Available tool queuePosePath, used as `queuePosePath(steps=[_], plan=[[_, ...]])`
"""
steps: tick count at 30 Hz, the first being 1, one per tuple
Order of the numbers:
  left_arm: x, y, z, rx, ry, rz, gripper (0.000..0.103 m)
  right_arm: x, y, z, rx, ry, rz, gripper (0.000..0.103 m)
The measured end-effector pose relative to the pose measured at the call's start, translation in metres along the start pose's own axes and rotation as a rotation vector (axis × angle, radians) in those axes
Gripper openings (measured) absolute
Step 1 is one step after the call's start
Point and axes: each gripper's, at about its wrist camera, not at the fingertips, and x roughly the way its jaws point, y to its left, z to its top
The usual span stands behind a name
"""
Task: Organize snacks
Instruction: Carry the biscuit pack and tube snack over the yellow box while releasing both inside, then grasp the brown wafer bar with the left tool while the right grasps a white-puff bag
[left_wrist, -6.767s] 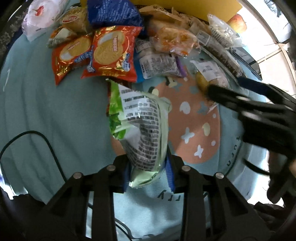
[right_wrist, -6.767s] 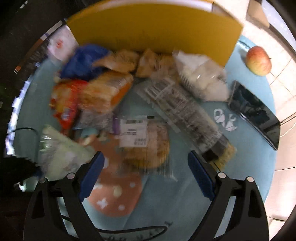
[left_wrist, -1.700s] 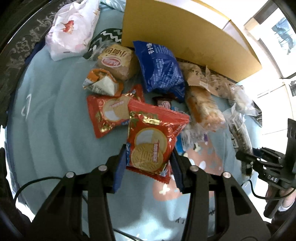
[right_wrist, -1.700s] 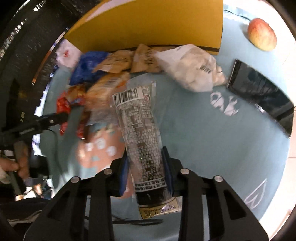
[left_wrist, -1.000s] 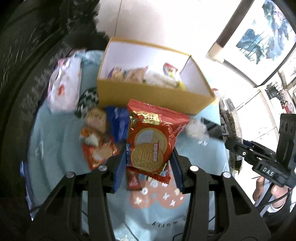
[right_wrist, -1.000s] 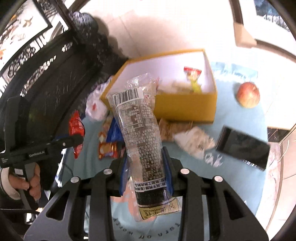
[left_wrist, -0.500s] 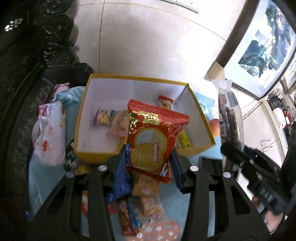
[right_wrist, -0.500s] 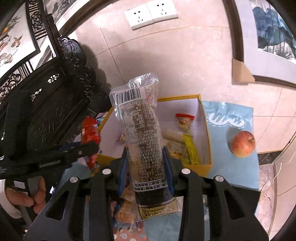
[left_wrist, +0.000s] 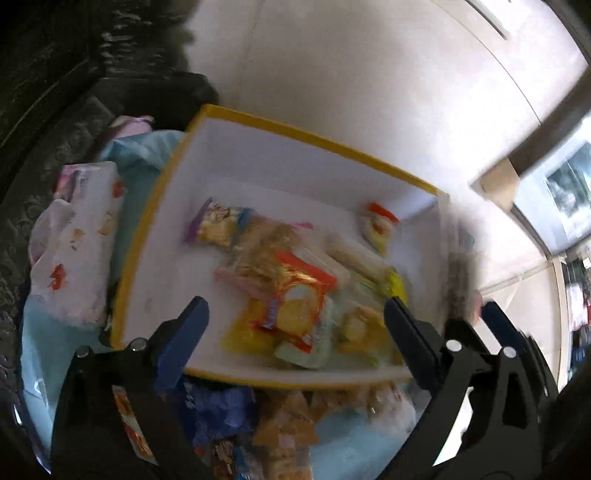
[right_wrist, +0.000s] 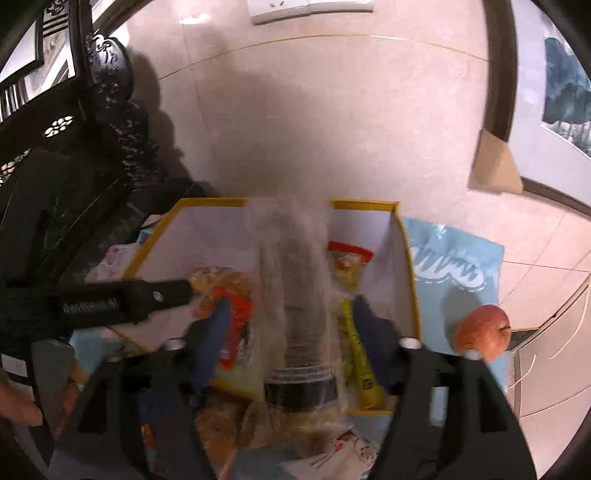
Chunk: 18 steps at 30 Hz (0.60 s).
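Observation:
A yellow box (left_wrist: 147, 236) with white inside holds several snack packs. My left gripper (left_wrist: 291, 332) is open above its near wall; the red biscuit pack (left_wrist: 291, 306) lies blurred among the snacks inside the box. In the right wrist view my right gripper (right_wrist: 291, 343) is open over the same box (right_wrist: 412, 280), and the long clear cookie sleeve (right_wrist: 295, 295) shows blurred between the fingers, free of them. The left gripper also shows in the right wrist view (right_wrist: 122, 295), reaching in from the left.
More snack packs (left_wrist: 221, 410) lie on the light blue cloth (left_wrist: 55, 343) in front of the box. A white floral bag (left_wrist: 74, 240) sits left of the box. A red apple (right_wrist: 484, 332) lies right of it. A dark carved chair (right_wrist: 74, 147) stands at the left.
Both grippers have opened over the box. The red biscuit pack has dropped from the left gripper into the box, and the cookie sleeve is leaving the right gripper.

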Motion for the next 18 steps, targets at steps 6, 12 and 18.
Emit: queuePosePath(steps=[6, 12, 18], plan=[[-0.004, 0.005, -0.017, 0.068, 0.026, 0.040, 0.097, -0.014, -0.022, -0.023, 0.062, 0.020, 0.039, 0.073], [-0.030, 0.008, -0.042, 0.105, 0.014, 0.037, 0.097, -0.043, -0.035, -0.048, 0.084, 0.054, 0.006, 0.074], [-0.040, 0.023, -0.092, 0.094, 0.096, 0.014, 0.097, -0.058, -0.041, -0.076, 0.165, 0.125, -0.011, 0.093]])
